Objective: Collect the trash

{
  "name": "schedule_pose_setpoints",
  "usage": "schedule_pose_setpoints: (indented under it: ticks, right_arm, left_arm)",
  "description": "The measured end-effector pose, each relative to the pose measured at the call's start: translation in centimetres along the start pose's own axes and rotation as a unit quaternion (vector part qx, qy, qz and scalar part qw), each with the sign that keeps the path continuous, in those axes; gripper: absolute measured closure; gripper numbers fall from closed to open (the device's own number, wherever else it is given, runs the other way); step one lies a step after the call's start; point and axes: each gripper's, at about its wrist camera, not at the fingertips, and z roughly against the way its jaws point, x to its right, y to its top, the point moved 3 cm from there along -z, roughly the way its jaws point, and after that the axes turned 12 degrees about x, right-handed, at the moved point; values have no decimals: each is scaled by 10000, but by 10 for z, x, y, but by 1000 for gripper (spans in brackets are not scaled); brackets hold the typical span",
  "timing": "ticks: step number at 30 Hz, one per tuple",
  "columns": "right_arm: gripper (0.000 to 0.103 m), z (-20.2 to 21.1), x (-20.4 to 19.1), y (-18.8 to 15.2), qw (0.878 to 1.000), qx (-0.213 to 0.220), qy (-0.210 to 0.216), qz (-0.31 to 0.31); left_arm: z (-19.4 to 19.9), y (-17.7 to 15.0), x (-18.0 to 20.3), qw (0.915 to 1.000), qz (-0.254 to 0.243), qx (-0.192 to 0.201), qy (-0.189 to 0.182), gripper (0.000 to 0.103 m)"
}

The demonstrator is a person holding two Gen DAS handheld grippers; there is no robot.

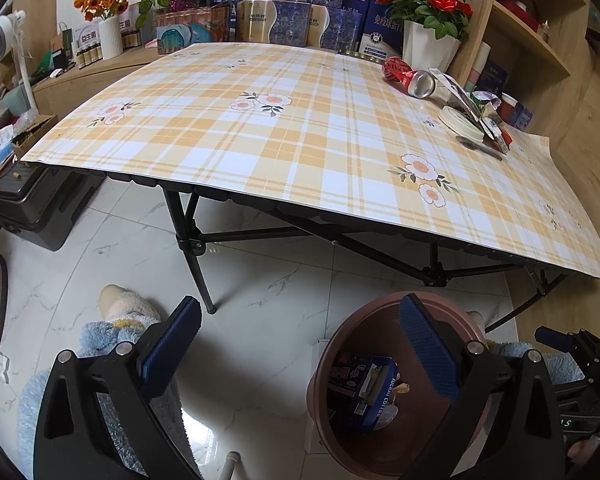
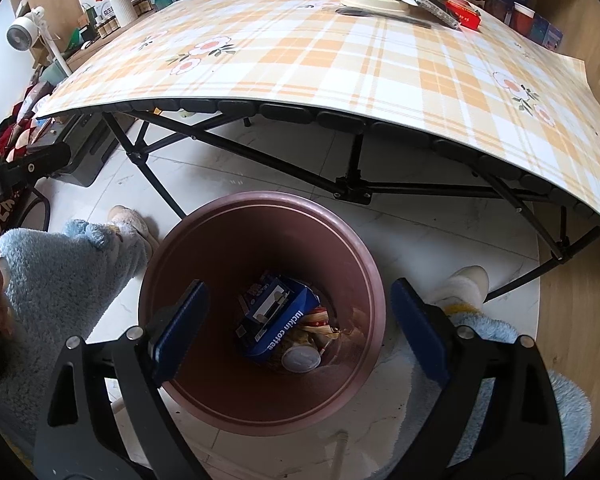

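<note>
A plaid table (image 1: 300, 128) stood over a white floor where a round brown bin (image 2: 260, 412) held a blue coffee box (image 2: 276, 320) and a cup lid (image 2: 301, 359), while both the right gripper (image 2: 300, 348) above it and the left gripper (image 1: 300, 344) beside it gaped empty, and a red can (image 1: 410, 78) lay with wrappers (image 1: 482, 116) at the table's far corner.

Right claw (image 2: 300, 344) tilts steeply down, directly above the bin (image 2: 172, 280) mouth, jaws spread wide, nothing between blue pads (image 2: 180, 328). Left claw (image 1: 300, 344) angles down just left of the bin, jaws also wide apart, empty. Fuzzy blue-sleeved legs flank the bin.
</note>
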Motion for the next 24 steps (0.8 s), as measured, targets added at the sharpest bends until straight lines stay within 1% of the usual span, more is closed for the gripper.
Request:
schedule_pose_setpoints:
  ticks: [4, 14, 19, 22, 24]
  right_arm:
    - [12, 1, -1, 1, 10000, 42, 8, -8]
    - [12, 25, 13, 21, 9983, 538, 52, -196]
    - [12, 38, 32, 46, 9965, 812, -70, -186]
    - [11, 47, 50, 64, 9943, 1015, -166, -273]
    - [10, 52, 64, 80, 9924, 1156, -263, -330]
  left_arm:
    - [-1, 0, 1, 10000, -15, -5, 12, 6]
    - [-6, 3, 9, 9999, -138, 1, -16, 6]
    - [-7, 15, 15, 9997, -185, 57, -131, 6]
    - [-8, 28, 20, 9994, -225, 65, -268, 6]
    - [-9, 41, 23, 9991, -283, 105, -295, 6]
